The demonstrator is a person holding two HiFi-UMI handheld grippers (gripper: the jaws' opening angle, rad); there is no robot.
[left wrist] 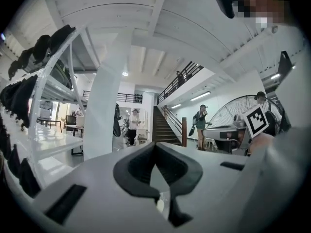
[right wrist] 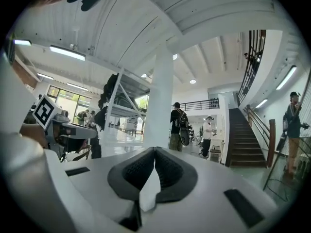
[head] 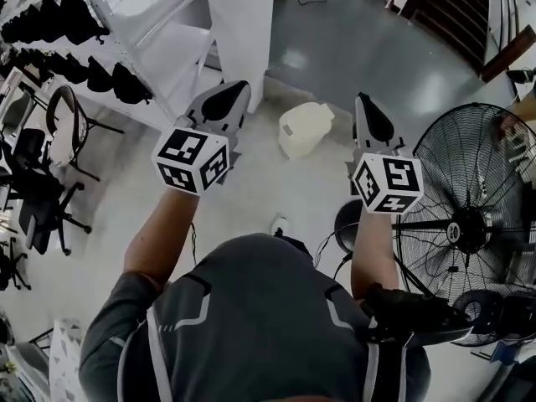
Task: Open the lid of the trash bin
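A cream trash bin with its lid down stands on the floor ahead of me, between the two grippers in the head view. My left gripper is held up to the bin's left, pointing level, its jaws shut with nothing between them. My right gripper is just right of the bin, also shut and empty. In the left gripper view the dark pads meet at the tip of the left gripper. The right gripper shows the same. Neither gripper view shows the bin.
A white pillar rises just behind the bin. A white rack of dark caps and office chairs line the left. A large floor fan stands at the right. Several people and a staircase are farther off.
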